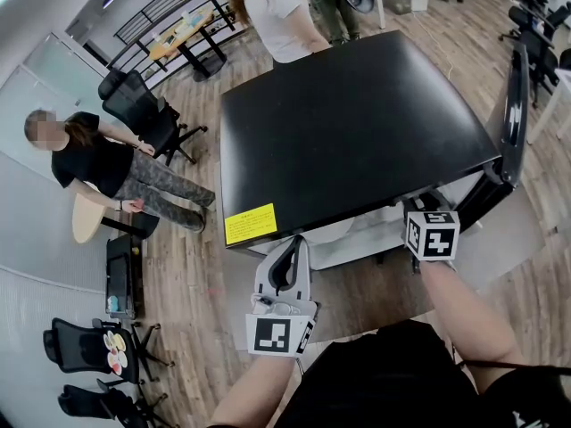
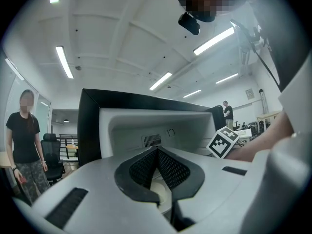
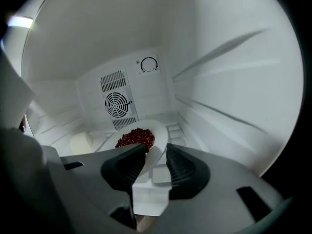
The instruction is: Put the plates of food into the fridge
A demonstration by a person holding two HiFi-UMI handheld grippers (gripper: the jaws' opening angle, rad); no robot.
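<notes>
The right gripper (image 3: 156,154) reaches into the black-topped, white-lined fridge (image 1: 357,123). Its fingers are parted, and the rim of the round white plate (image 3: 160,132) of dark red food (image 3: 135,137) stands between them with a gap at one pad, so nothing is clamped. The plate lies low in the fridge's interior, in front of the round fan grille (image 3: 117,104) on its back wall. The left gripper (image 2: 157,151) hangs level outside the fridge's open front, fingers closed together on nothing.
</notes>
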